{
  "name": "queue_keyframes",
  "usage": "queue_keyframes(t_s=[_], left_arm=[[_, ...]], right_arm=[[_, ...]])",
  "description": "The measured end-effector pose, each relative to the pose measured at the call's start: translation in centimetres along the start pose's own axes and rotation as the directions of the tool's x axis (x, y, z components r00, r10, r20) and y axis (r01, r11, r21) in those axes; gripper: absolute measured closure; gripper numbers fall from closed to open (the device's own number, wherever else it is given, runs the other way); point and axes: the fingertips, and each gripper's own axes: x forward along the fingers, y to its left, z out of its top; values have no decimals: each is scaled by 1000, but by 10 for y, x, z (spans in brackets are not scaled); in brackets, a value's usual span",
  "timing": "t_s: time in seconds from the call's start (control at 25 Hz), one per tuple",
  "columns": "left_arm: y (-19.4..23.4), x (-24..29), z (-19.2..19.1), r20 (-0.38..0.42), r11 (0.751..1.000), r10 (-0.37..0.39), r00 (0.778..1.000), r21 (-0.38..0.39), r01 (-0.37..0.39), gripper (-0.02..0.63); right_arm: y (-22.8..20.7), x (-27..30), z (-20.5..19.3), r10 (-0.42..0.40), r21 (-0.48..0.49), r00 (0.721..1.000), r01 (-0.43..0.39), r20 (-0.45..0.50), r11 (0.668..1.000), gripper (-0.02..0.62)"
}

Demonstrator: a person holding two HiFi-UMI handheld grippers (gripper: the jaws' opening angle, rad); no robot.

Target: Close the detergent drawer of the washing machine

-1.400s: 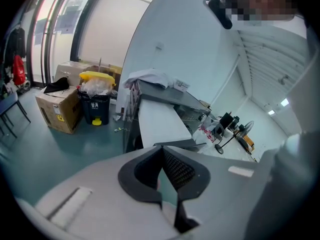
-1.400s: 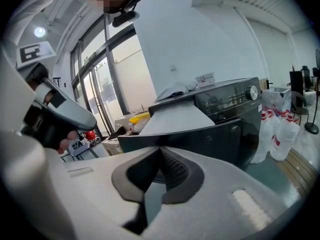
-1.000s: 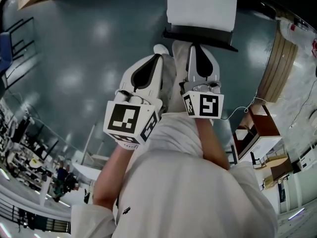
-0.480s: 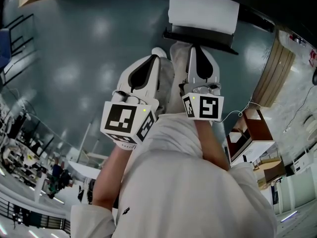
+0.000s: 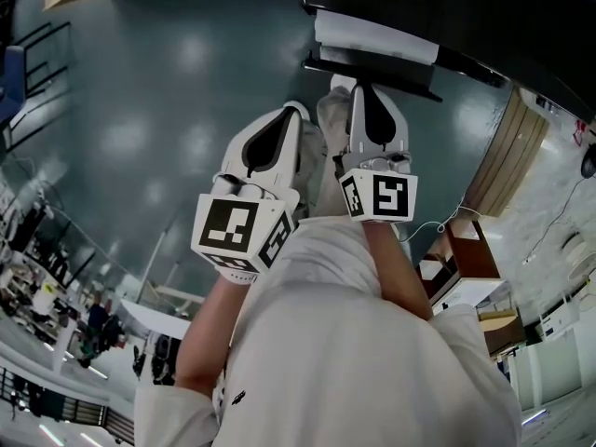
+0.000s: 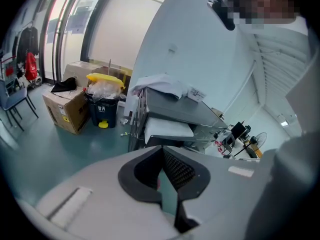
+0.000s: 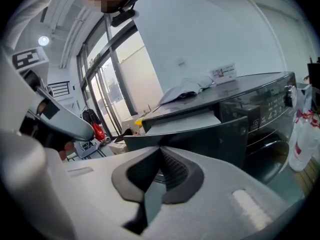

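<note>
At 12 o'clock in the head view, one washer [image 5: 484, 26] is standing on a glossy teal floor [image 5: 140, 110]. Its one drawer [image 5: 372, 37] is sticking out open, a white tray behind a dark front panel. One crumpled white cloth [image 7: 187, 90] is lying on the washer's top. At 9 o'clock of the washer in the left gripper view, one cardboard box [image 6: 64, 111] and one dark bin [image 6: 102, 106] with a yellow lid are sitting on the floor by tall windows [image 6: 70, 29].

Two tongs are showing side by side, each carrying one marker cube. The left tongs [image 5: 291, 112] are pointing toward 1 o'clock, tips pressed together and gripping nothing. The right tongs [image 5: 371, 89] are pointing to 12 o'clock, likewise closed and empty. The drawer's front panel is lying just beyond their tips; whether they are touching it I cannot tell. Both forearms are reaching forward out of white sleeves, the right one farther ahead.
</note>
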Motion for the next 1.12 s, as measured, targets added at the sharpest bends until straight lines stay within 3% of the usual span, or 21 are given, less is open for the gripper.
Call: queue_keyframes(t_s=[0.16, 0.4, 1.12], left_arm=[[2, 4, 13, 12, 1000, 18, 1000, -7, -18, 591], [3, 16, 19, 18, 999, 43, 999, -24, -43, 591], [8, 30, 36, 19, 999, 23, 1000, -36, -22, 591]], right_arm=[[3, 12, 5, 25, 4, 1000, -25, -11, 1000, 594], [1, 23, 9, 55, 108, 998, -50, -43, 993, 594], [0, 31, 14, -1, 45, 999, 2, -38, 999, 594]])
